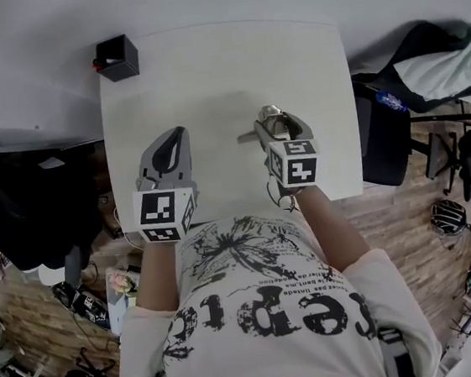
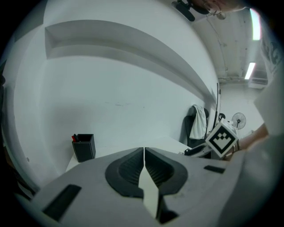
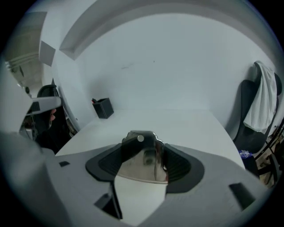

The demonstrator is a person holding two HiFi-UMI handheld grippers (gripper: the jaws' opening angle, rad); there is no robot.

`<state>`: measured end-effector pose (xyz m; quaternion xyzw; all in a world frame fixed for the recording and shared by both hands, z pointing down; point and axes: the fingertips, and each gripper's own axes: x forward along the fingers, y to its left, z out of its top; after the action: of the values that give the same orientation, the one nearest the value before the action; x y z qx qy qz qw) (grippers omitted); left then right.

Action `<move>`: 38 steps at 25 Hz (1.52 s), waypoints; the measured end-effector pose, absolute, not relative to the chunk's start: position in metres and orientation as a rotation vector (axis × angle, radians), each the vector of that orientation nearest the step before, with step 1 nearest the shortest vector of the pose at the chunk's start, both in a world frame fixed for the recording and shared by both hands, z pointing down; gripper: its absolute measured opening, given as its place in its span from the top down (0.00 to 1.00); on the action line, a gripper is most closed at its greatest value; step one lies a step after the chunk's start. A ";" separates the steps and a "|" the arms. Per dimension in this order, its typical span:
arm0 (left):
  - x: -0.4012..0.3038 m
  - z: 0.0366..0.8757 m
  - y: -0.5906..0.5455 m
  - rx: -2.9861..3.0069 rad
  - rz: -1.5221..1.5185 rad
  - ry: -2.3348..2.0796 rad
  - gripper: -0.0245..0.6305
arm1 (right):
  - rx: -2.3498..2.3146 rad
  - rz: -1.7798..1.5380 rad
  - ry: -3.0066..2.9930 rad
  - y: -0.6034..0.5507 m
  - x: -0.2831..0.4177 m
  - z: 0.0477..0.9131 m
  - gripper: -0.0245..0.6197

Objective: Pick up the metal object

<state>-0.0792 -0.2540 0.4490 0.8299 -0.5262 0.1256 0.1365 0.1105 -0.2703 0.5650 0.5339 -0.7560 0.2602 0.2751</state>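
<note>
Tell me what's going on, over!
Left gripper shut, empty. Right gripper shut on metal object. Black pen holder at far corner, nothing in the way.

The metal object (image 3: 146, 167) was polished, mirror-glossy. The left gripper (image 2: 144, 153) and right gripper (image 3: 143, 147) looked matt grey plastic, with ribbed black pads (image 3: 181, 166). The table (image 1: 223, 75) was smooth, matt white.

Much of the metal object (image 3: 143, 165) is hidden inside the right claw (image 3: 144, 150); possibly a clamp.
</note>
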 end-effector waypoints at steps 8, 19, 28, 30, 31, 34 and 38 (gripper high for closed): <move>-0.075 0.408 -0.250 2.512 0.333 -1.534 0.95 | 1.556 0.505 -2.239 -0.284 0.092 0.463 0.53; -0.078 0.343 -0.258 2.625 0.236 -1.640 0.95 | 1.662 0.121 -2.504 -0.273 0.090 0.349 0.53; -0.079 0.311 -0.260 2.659 0.163 -1.670 0.95 | 1.699 0.054 -2.521 -0.264 0.095 0.320 0.53; -0.077 0.312 -0.261 2.656 0.168 -1.668 0.95 | 1.695 0.049 -2.523 -0.265 0.096 0.321 0.53; -0.076 0.312 -0.261 2.656 0.170 -1.666 0.95 | 1.692 0.049 -2.522 -0.265 0.096 0.323 0.53; -0.073 0.311 -0.262 2.657 0.175 -1.660 0.95 | 1.683 0.050 -2.515 -0.267 0.097 0.326 0.53; -0.069 0.313 -0.261 2.654 0.183 -1.657 0.95 | 1.677 0.054 -2.521 -0.269 0.096 0.330 0.53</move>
<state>-0.0690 -0.2610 0.3126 0.8467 -0.5288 0.0584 0.0037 0.0965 -0.2686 0.3299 0.5530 -0.8311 0.0178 0.0567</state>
